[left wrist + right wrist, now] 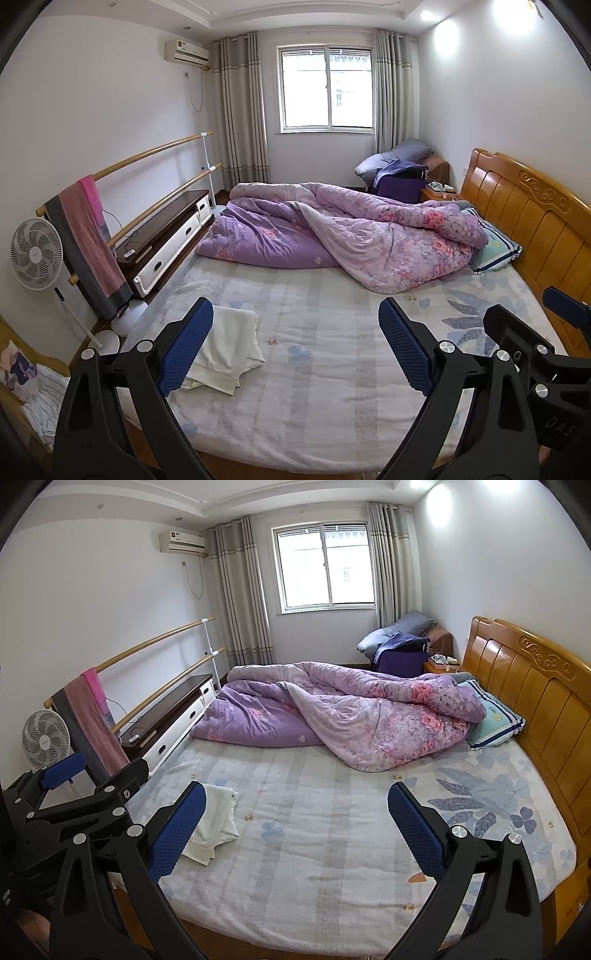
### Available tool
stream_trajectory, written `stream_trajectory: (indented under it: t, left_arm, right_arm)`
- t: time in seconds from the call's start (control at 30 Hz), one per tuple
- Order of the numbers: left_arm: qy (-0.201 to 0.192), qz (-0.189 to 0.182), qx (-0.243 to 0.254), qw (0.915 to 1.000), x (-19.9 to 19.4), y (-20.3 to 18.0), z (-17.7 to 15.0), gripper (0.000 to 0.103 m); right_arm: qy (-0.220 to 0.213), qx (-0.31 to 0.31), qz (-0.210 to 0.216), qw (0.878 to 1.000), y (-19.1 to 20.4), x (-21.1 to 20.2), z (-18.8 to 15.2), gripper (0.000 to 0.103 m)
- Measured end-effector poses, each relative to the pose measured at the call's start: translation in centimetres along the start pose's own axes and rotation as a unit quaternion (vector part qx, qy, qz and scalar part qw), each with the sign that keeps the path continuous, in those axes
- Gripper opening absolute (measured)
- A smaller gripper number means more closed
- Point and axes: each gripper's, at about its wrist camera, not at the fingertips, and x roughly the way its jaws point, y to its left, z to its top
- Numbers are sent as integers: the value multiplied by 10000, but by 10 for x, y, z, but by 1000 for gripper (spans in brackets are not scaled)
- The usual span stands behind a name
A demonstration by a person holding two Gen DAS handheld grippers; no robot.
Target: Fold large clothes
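White garment (pixel 225 347) lying folded on bed (pixel 325 387), lower left of frame | left tongs (pixel 295 347) hanging apart above it, gripping nothing | right tongs (pixel 295 830) gaping apart too, gripping nothing

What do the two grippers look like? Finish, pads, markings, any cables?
Both the left gripper and right gripper match: matte black plastic fingers with triangular cut-outs, silver round bolt heads at the pivots, and blue pads with a fine grid texture. Pale lettering reading "DAS" shows on the right gripper's body in the left wrist view. No cables or sleeves visible.
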Motion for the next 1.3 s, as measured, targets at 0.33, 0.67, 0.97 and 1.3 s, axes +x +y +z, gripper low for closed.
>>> stream_trajectory:
  t: [0.33, 0.67, 0.97, 1.3]
  left_arm:
    - [15, -73, 30, 10000, 0, 0, 0, 92]
    - [24, -80, 18, 10000, 0, 1, 1, 92]
    - [115, -112, -10, 9999, 0, 2, 0, 92]
    - [-117, -97, 9, 9999, -9, 4, -3, 92]
  right_arm:
    - [25, 57, -87, 9999, -3, 0, 0, 95]
    - [32, 67, -86, 9999, -4, 1, 0, 95]
    - [34, 68, -90, 9999, -4, 0, 0, 95]
    - [13, 95, -70, 9999, -2, -3, -4, 95]
